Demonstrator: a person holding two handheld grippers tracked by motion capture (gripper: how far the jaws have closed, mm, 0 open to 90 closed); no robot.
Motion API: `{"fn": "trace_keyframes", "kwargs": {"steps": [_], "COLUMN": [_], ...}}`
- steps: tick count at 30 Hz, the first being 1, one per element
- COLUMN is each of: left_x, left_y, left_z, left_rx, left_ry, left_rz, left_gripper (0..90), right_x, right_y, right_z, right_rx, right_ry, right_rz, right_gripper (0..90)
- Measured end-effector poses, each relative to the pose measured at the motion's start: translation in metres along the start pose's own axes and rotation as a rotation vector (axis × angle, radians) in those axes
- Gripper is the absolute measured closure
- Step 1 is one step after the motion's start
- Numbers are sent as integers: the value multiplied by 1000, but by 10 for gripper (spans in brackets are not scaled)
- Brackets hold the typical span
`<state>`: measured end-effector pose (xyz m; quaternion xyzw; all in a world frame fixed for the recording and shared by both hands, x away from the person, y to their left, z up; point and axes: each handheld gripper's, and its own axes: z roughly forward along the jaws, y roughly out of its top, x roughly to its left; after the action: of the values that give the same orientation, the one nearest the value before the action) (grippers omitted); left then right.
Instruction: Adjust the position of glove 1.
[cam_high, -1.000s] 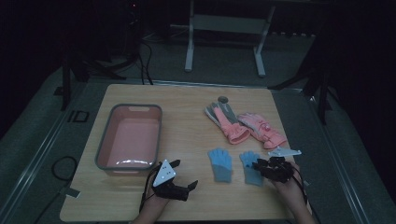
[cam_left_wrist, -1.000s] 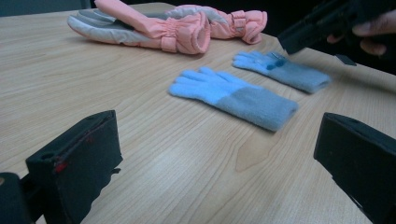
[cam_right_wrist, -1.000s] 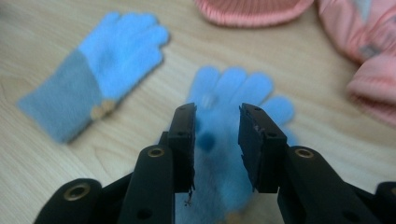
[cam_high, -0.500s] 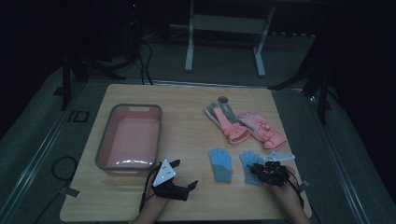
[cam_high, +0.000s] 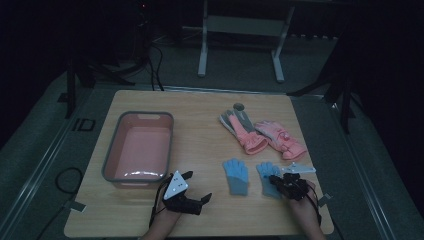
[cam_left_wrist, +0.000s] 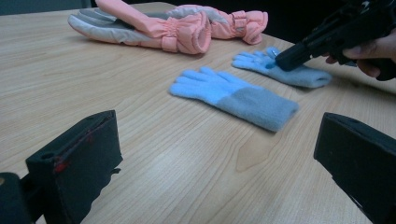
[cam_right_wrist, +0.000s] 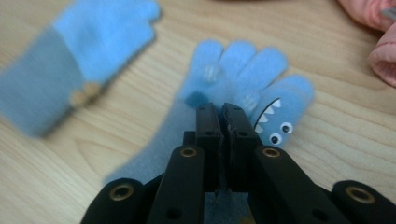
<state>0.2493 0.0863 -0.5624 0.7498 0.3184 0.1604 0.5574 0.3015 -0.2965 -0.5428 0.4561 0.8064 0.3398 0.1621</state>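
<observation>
High view: wooden bench (cam_high: 200, 110) w/ a pink tub (cam_high: 139, 150) on the left, two pink ski gloves (cam_high: 260, 132) at the back right, and two blue knit gloves near the front. Right hand-held gripper (cam_high: 276, 180) sits on the right blue glove (cam_high: 267, 179); right gripper view shows its jaws pressed together on that glove's (cam_right_wrist: 243, 88) cloth, near the googly eyes and teeth on the thumb. Other blue glove (cam_high: 236, 175) lies flat just beside it, not touched. Left hand-held gripper (cam_high: 197, 187) is at the front by the tub, jaws wide apart, holding nothing.
</observation>
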Motion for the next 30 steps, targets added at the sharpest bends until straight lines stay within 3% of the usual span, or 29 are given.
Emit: {"fn": "trace_keyframes", "kwargs": {"steps": [6,15,23,30], "left_x": [0,0,0,0], "left_y": [0,0,0,0], "left_z": [0,0,0,0], "left_rx": [0,0,-2,-2], "left_ry": [1,1,1,2], "left_rz": [0,0,0,2], "left_gripper": [8,8,7,7], "right_x": [5,13,38,54], "right_y": [14,45,74,83], "right_z": [-16,-36,-47,-44], "right_rx": [-45,-113,-150,-161], "right_ry": [-20,-3,13,41], "right_rz": [4,15,-31,-29], "right_gripper": [865,865,865,865]}}
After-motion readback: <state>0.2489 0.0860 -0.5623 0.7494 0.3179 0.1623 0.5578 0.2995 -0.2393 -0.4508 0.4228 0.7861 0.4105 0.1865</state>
